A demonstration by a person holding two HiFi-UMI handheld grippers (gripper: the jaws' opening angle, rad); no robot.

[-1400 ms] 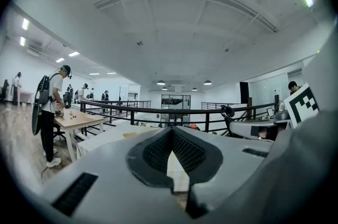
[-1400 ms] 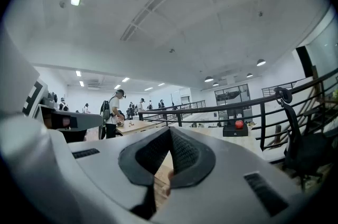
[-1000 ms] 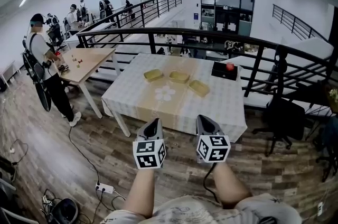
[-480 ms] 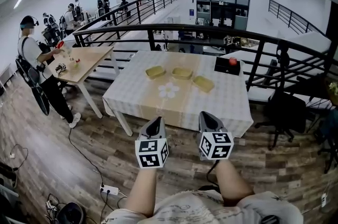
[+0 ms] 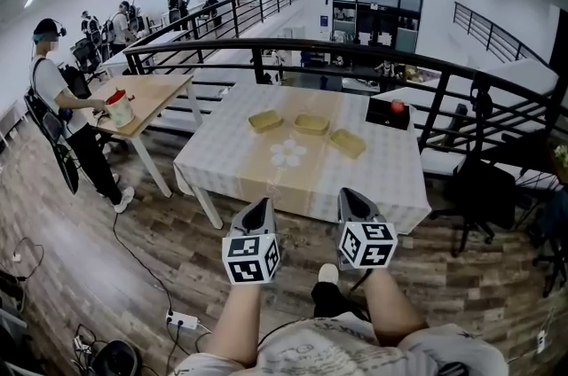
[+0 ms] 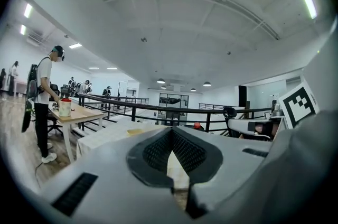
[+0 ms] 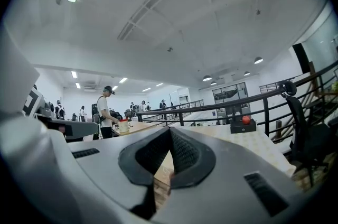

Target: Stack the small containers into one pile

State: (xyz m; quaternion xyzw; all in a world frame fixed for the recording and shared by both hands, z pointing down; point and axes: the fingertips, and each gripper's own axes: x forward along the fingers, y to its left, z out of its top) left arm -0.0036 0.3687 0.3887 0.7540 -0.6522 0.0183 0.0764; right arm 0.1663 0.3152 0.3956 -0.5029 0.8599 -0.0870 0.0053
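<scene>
Three shallow yellow containers lie apart in a row on the far half of the checked-cloth table (image 5: 240, 170): left one (image 5: 265, 120), middle one (image 5: 311, 124), right one (image 5: 348, 143). Both grippers hover side by side over the wooden floor, short of the table's near edge. My left gripper (image 5: 259, 204) is shut with nothing in it, its tips meeting in the left gripper view (image 6: 171, 130), where one yellow container (image 6: 134, 132) shows far off. My right gripper (image 5: 349, 195) is also shut and empty, pointing level at the table (image 7: 170, 130).
A black box with a red ball (image 5: 389, 113) sits at the table's far right corner. A black railing (image 5: 355, 55) runs behind the table. At left a person (image 5: 62, 99) stands by a wooden side table (image 5: 146, 95). An office chair (image 5: 484, 188) stands at right; cables and a power strip (image 5: 182, 319) lie on the floor.
Both grippers and the view have drawn a little closer to the table, which now looks larger. The person at the side table has shifted, and a white tub now stands on it.
</scene>
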